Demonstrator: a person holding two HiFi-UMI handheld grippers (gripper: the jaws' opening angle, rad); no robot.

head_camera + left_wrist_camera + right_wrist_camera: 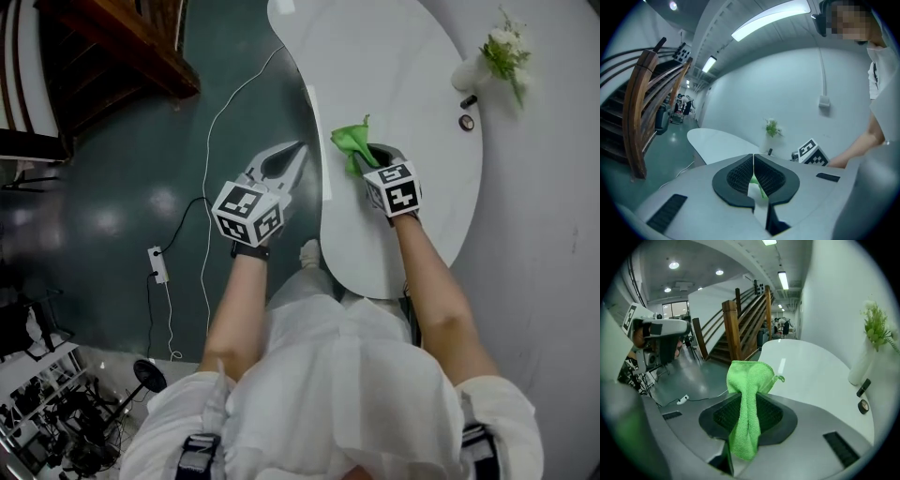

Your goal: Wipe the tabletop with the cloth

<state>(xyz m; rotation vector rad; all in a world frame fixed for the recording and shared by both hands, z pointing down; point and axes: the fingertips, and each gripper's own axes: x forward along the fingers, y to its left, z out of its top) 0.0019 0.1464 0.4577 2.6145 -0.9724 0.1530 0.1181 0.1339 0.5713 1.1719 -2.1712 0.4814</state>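
Note:
A bright green cloth point(352, 142) sticks out past the tips of my right gripper point(373, 156), which is shut on it just above the near part of the white tabletop point(394, 84). In the right gripper view the cloth point(749, 376) runs up between the dark pads and flops over their tips. My left gripper point(298, 155) is shut with nothing in it and hovers over the floor just off the table's left edge. In the left gripper view its jaws point(753, 161) meet along their whole length.
A white vase with green sprigs point(489, 58) stands at the table's far right, with a small dark stick point(468, 100) and a ring point(466, 122) beside it. On the green floor to the left lie a power strip point(157, 264) and its cable. A wooden staircase point(122, 47) rises further left.

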